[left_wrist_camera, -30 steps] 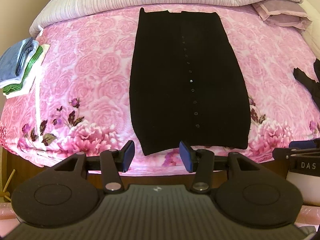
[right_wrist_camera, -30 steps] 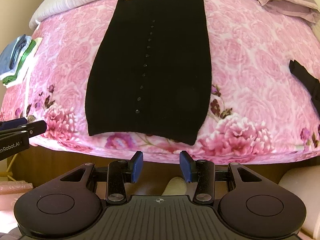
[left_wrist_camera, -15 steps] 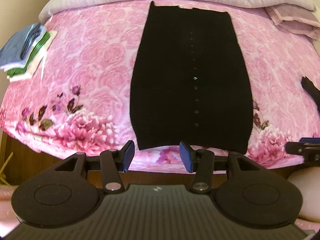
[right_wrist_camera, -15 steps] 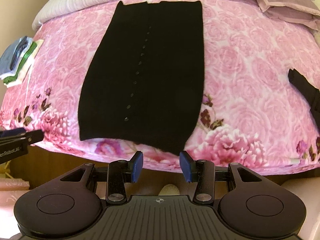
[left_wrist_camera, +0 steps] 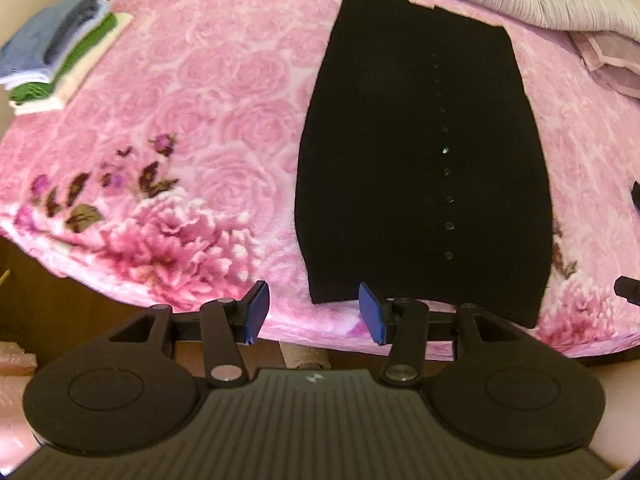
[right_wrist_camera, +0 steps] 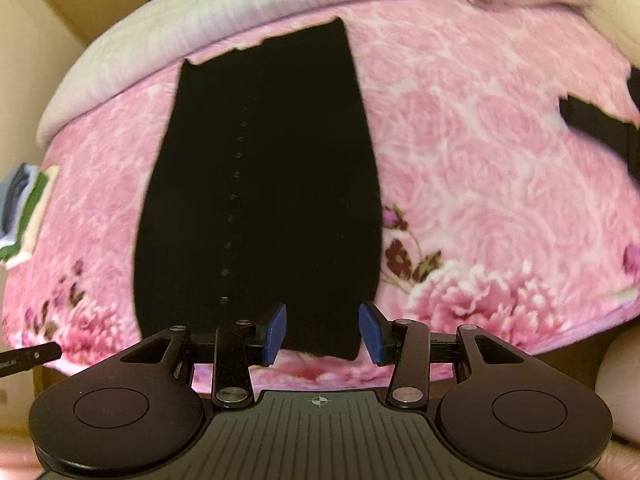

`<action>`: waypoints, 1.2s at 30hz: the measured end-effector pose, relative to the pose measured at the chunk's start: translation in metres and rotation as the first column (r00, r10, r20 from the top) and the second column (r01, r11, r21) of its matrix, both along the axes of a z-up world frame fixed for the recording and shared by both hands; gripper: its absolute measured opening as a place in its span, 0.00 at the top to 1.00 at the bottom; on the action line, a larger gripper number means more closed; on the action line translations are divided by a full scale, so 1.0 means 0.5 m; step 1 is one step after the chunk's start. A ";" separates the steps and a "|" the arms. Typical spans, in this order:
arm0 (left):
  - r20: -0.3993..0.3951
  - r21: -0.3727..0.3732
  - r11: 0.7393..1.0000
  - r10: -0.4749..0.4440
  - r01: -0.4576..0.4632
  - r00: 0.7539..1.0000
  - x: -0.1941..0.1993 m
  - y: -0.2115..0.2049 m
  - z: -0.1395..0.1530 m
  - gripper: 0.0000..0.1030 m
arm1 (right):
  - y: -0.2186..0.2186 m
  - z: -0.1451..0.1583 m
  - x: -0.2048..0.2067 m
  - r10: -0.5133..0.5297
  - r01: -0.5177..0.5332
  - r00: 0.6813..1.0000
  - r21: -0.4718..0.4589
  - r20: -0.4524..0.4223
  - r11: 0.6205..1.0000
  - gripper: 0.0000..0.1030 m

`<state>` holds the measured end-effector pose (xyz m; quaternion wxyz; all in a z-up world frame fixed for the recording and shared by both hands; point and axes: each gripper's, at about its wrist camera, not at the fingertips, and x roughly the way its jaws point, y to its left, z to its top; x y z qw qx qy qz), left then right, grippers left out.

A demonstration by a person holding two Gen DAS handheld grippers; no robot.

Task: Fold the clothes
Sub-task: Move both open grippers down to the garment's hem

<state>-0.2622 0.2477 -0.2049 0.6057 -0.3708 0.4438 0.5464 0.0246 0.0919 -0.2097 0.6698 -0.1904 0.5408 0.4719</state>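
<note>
Black garment (left_wrist_camera: 420, 168) lies flat, lengthwise on pink floral bedspread (left_wrist_camera: 192, 128), button row running down it. Left gripper (left_wrist_camera: 312, 312) hovers at near left hem corner, jaws apart, nothing between. Right gripper (right_wrist_camera: 322, 334) at near right hem corner, jaws apart, hem edge seen between them, contact unclear. Folded clothes stack (left_wrist_camera: 56, 64) far left.

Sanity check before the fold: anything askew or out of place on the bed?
Mostly tidy. The black garment lies flat and smooth on the pink blanket. One oddity: a second dark item lies loose near the right edge, unlike the neat folded stack at left.
</note>
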 end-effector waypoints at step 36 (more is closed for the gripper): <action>0.020 0.504 0.833 -0.276 0.228 0.961 -0.205 -0.158 -0.136 0.56 | -0.209 -0.147 -0.252 0.187 -0.772 0.143 -0.008 0.972 0.635 0.55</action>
